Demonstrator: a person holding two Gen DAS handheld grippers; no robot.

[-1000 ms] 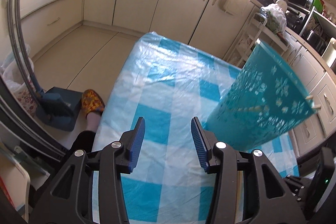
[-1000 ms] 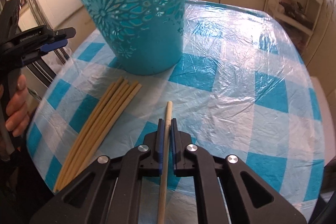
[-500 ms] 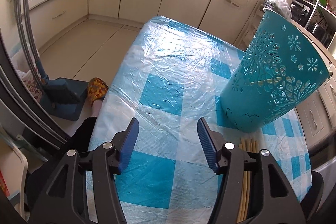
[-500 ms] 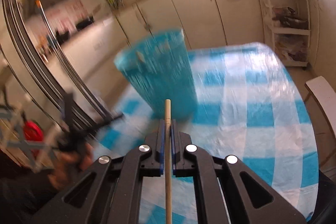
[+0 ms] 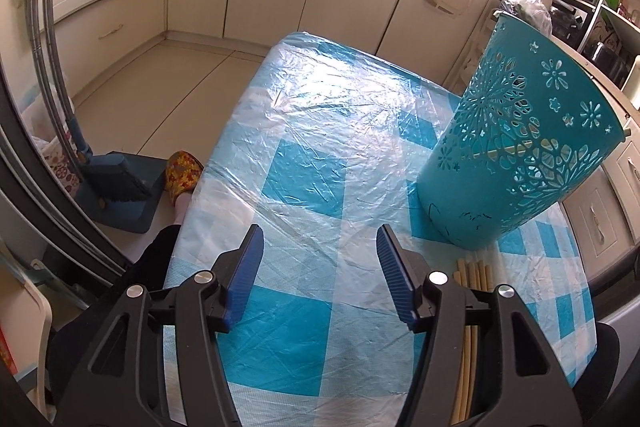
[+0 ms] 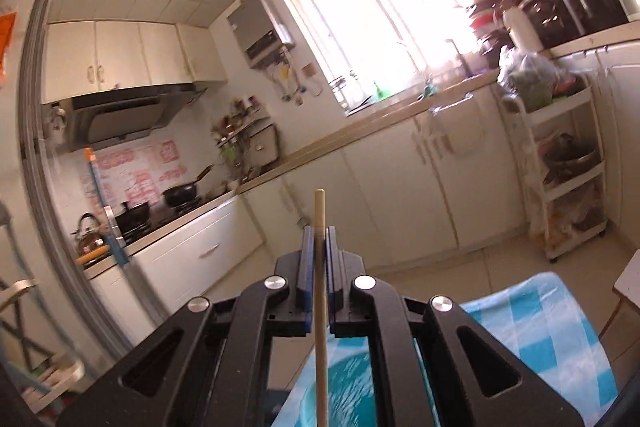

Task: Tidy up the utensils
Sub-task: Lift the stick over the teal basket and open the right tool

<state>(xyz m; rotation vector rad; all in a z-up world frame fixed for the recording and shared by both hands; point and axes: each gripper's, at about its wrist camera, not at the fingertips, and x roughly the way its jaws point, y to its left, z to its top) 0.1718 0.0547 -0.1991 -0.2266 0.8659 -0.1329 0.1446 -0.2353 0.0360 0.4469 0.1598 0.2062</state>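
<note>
One chopstick lifted clear of the table, poised above the teal holder

The right gripper [image 6: 316, 239], clamped tight on a single pale chopstick [image 6: 320, 307], has swung from pointing down at the checked tablecloth [image 5: 304, 167] to nearly level, so its view now takes in the kitchen, with the teal holder [image 5: 516, 155] showing just below its fingers. That suggests the stick is about to be dropped tip-down into the holder. The left gripper [image 5: 318, 271] has opened further within the last second and now stands about half wide with nothing between its pads, hovering beside the holder. The holder stands upright on the cloth, its wall pierced with flower cut-outs through which one stick already inside shows. The remaining chopsticks [image 5: 474, 269] lie bundled on the cloth, just in front of the holder's base.
</note>
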